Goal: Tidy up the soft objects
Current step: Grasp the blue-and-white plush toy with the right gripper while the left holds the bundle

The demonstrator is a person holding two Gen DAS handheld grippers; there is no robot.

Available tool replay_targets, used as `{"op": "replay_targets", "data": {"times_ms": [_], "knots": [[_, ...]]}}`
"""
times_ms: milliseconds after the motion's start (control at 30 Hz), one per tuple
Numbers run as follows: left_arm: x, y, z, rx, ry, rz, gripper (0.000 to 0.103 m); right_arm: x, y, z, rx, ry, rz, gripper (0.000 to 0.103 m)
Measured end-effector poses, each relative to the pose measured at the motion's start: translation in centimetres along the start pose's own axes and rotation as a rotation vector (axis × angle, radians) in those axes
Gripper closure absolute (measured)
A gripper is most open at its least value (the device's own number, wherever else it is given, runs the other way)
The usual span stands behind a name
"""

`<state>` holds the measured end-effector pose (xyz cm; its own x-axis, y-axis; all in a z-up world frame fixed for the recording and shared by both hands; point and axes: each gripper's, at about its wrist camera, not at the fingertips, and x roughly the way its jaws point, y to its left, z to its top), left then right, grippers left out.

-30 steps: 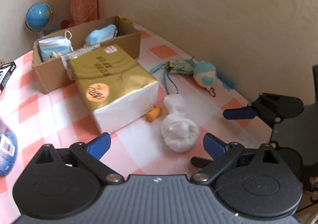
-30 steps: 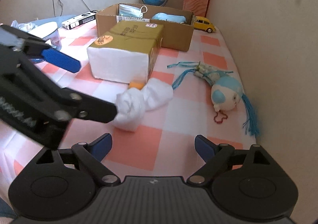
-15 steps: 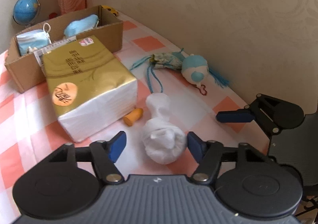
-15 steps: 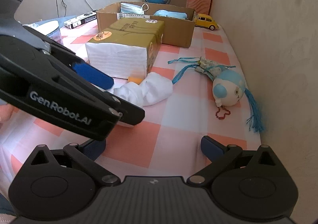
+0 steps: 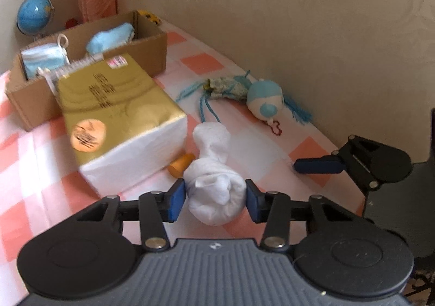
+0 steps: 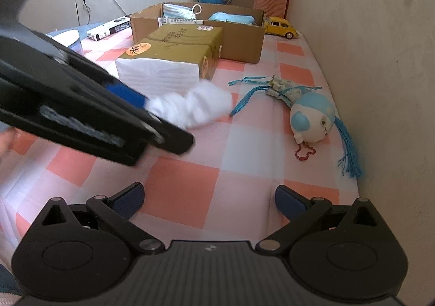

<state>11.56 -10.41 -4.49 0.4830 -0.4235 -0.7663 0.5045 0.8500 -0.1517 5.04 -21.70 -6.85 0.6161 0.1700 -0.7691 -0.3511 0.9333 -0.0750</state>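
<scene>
Mostly a checkered tablecloth (image 5: 212, 61), with everything placed off the gold tissue pack (image 5: 119, 113). Cardboard box (image 5: 146, 53) sitting right behind the pack, holding face masks (image 5: 43, 60). Blue-and-white doll (image 5: 265, 100) lying right of the pack, by the wall. White rolled sock (image 5: 214, 183) lying at the pack's near right corner; left gripper (image 5: 214, 198) has just been closing, blue pads touching both sides of the sock. Right gripper (image 6: 209, 200) hanging spread wide, nothing between. Only the right wrist view is showing the yellow toy car (image 6: 280, 27) behind the box; only the left is showing an orange piece (image 5: 180, 164) touching the pack.
</scene>
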Motion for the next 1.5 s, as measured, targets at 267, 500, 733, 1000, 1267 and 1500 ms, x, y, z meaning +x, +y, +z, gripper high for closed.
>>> {"op": "replay_targets", "data": {"times_ms": [267,500,733,1000,1267,1500], "knots": [[-3.4,0.1,-0.2,0.048,-0.044,0.03,0.058,-0.1,-1.5,1.1,0.024,-0.054,-0.158,0.001],[-4.3,1.0,-0.4,0.023,-0.06,0.039,0.058,1.2,-3.7,3.1,0.09,-0.093,-0.259,0.019],[-4.3,1.7,-0.3,0.006,-0.064,0.039,0.058,2.8,-4.7,4.9,0.139,-0.11,-0.308,0.027],[-4.6,1.5,-0.3,0.029,-0.06,0.039,0.058,3.7,-5.3,5.3,0.175,-0.086,-0.323,0.051],[-5.8,1.5,0.0,0.055,-0.051,0.05,0.058,0.9,-4.7,5.4,0.161,-0.075,-0.288,0.052],[-7.9,2.1,1.6,0.088,-0.086,0.103,0.058,-2.2,-3.4,6.2,0.121,-0.133,-0.199,0.052]]}}
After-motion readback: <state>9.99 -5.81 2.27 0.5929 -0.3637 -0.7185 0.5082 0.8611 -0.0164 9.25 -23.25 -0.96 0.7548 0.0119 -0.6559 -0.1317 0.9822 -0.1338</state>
